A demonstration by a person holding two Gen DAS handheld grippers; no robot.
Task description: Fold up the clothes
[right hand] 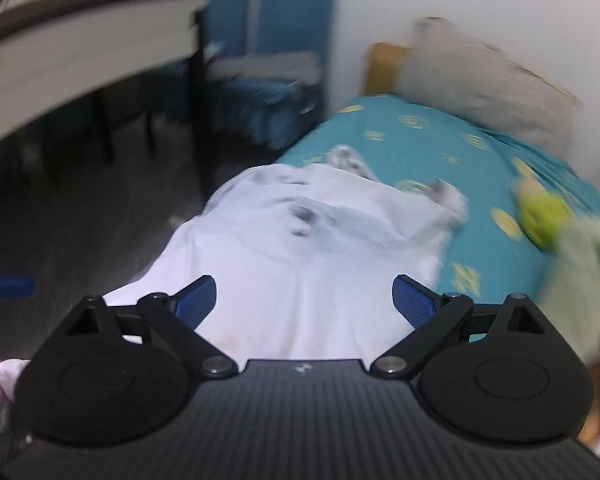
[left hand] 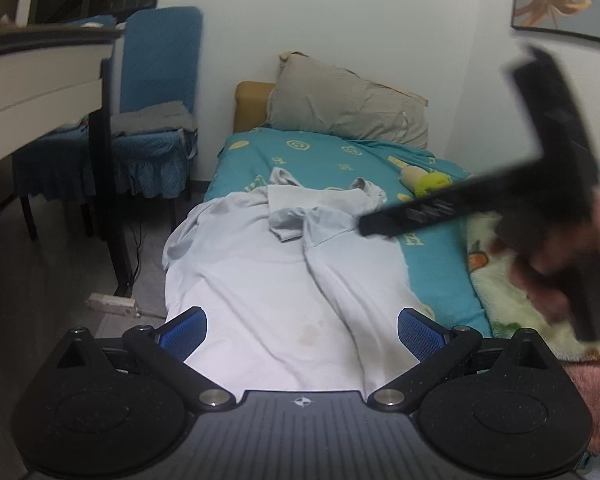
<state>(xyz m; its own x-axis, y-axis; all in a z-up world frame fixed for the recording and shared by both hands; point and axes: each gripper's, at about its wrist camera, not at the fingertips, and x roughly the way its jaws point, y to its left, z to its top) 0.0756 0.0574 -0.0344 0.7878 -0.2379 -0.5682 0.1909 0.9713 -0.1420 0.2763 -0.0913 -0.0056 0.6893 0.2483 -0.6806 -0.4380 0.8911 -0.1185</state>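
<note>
2 grippers hover over the pale, white-blue crumpled cotton garment (left hand: 260, 276), which lies spread along the near half of the bed with the teal patterned sheet (left hand: 328, 156), its collar end bunched toward the grey pillow (left hand: 348, 100); neither gripper holds anything. The left gripper (left hand: 302, 332) has its blue-padded fingers (left hand: 184, 332) spread wide, with the garment's lower body showing between them; whether the pads touch the cloth I cannot tell. The right gripper (right hand: 304, 300) is likewise splayed wide over the same cloth, and its view is smeared with motion blur; from the left camera its black body shows as a blurred shape, held in a hand (left hand: 572, 264) on the side of the garment away from the blue chair (left hand: 156, 92).

Judging from this, the folding has barely started: the sleeves and collar lie twisted on the garment's pillow end. The risk is a pinch that catches only 1 layer, or grabs the teal sheet along with the garment, dragging bedding into the fold. The garment's chair-side edge hangs off the bed, so a hard tug could slide it to the floor. The yellow-green soft toy (left hand: 428, 180) and the fleecy cream printed blanket (left hand: 504, 280) lie beside the garment, away from the chair, and could snag a sweep.
</note>
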